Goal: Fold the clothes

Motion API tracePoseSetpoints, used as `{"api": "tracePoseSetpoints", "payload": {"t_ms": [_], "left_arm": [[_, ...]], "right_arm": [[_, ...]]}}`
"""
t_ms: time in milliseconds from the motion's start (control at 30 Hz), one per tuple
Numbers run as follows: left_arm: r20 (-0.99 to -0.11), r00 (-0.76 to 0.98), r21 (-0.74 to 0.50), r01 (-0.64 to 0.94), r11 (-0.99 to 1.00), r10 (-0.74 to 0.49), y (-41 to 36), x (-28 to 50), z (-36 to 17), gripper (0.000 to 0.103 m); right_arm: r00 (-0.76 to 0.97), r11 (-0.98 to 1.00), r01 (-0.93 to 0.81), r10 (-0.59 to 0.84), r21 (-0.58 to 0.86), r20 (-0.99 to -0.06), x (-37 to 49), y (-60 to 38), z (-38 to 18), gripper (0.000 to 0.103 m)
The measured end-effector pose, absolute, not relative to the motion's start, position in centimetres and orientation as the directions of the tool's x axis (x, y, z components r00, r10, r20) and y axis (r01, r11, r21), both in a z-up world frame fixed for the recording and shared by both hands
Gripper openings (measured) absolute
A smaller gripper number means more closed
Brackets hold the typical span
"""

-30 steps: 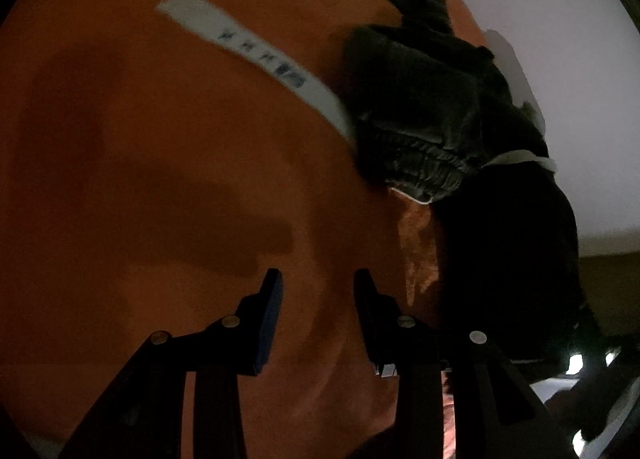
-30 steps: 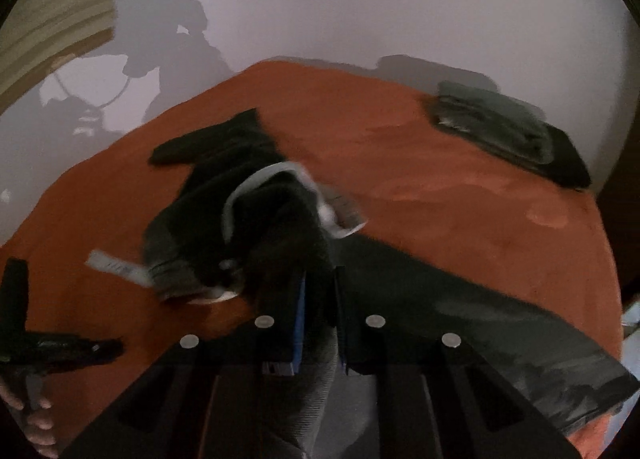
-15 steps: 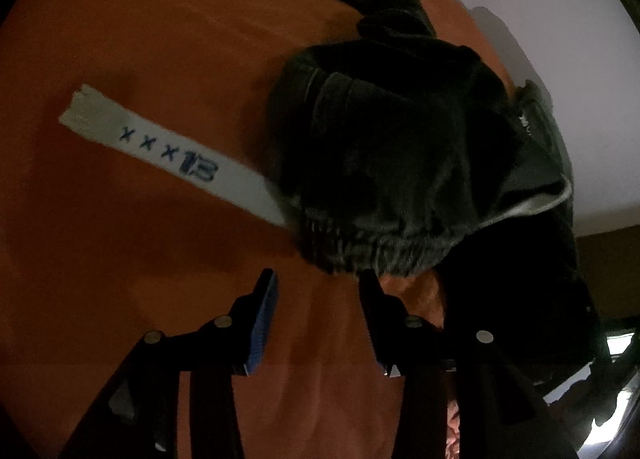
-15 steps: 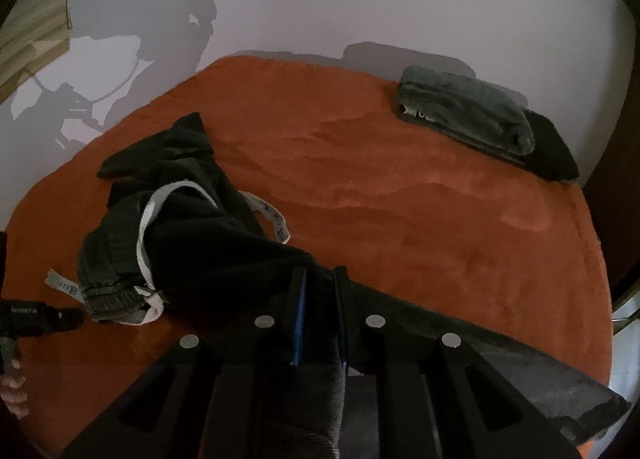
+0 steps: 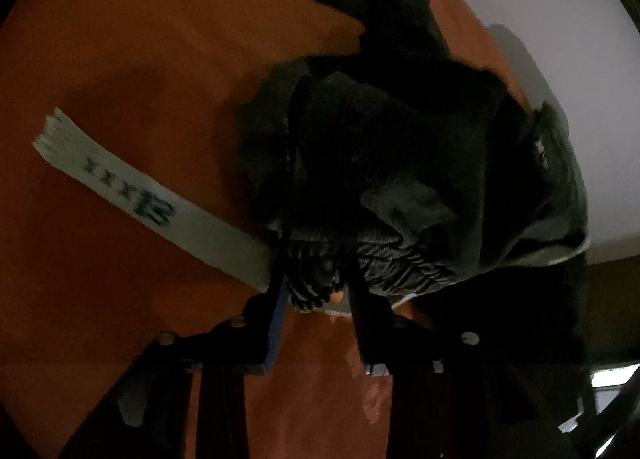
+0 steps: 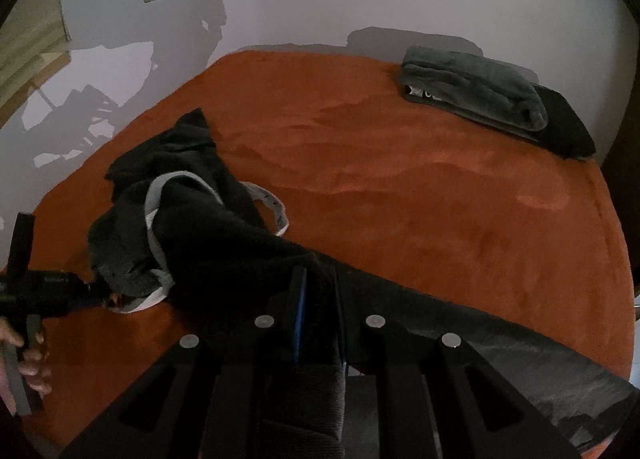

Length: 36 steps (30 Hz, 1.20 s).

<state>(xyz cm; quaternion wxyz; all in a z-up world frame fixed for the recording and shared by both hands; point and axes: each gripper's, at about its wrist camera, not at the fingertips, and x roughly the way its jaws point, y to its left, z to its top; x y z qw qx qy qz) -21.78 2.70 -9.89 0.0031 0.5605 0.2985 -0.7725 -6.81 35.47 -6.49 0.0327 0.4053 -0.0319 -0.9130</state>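
Left wrist view: left hand-held gripper [image 5: 318,291], just closing, straddles dark trousers' [image 5: 400,163] gathered waistband, contact unclear.

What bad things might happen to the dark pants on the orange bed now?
1. The left gripper has just been closing on only the bunched waistband of the dark pants; so small a bite may slip out.
2. The white drawstring lies loose beside that gripper and could get pinched or tangled.
3. The right gripper is clamped on a pant leg; pulling both ways may twist the crumpled heap instead of flattening it.
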Motion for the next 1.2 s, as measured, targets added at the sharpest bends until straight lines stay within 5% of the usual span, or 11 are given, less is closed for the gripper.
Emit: {"api": "tracePoseSetpoints", "payload": {"t_ms": [67, 400, 467, 500, 633, 767, 1000, 1200], "left_arm": [[-0.853, -0.398, -0.481, 0.344, -0.807, 0.338, 0.9, -22.1, -8.4, 0.020], [-0.828, -0.488, -0.457, 0.300, -0.837, 0.277, -9.2, -23.8, 0.3, 0.013], [-0.833, -0.510, -0.414, 0.315, -0.854, 0.215, -10.7, -24.0, 0.8, 0.012], [-0.834, -0.522, -0.390, 0.323, -0.862, 0.182, -11.4, -24.2, 1.1, 0.000], [-0.831, -0.554, -0.288, 0.373, -0.882, 0.036, -14.3, -23.8, 1.2, 0.000], [-0.846, -0.506, -0.388, 0.375, -0.842, 0.164, -14.5, -20.4, -2.6, 0.000], [-0.825, -0.389, -0.534, 0.295, -0.793, 0.411, -4.0, -13.6, -11.2, 0.003], [-0.796, -0.375, -0.598, 0.362, -0.715, 0.476, 1.3, -10.9, -17.2, 0.011]], "right_arm": [[-0.671, -0.993, 0.054, -0.115, 0.106, -0.733, -6.0, 35.0, -5.7, 0.012], [-0.637, -0.898, 0.356, -0.437, 0.260, -0.635, -0.7, 27.3, 2.1, 0.000], [-0.617, -0.881, 0.393, -0.465, 0.263, -0.635, -0.1, 26.1, 2.9, 0.000], [-0.599, -0.869, 0.410, -0.485, 0.276, -0.637, 0.1, 25.5, 3.0, 0.000], [-0.467, -0.820, 0.459, -0.549, 0.341, -0.693, 0.4, 23.6, 0.1, 0.000], [-0.367, -0.823, 0.433, -0.533, 0.368, -0.762, 0.7, 22.7, -3.8, 0.000], [-0.314, -0.836, 0.410, -0.506, 0.366, -0.804, 1.8, 22.3, -7.1, 0.000], [-0.307, -0.836, 0.409, -0.503, 0.365, -0.808, 3.3, 21.7, -7.1, 0.000]]}}
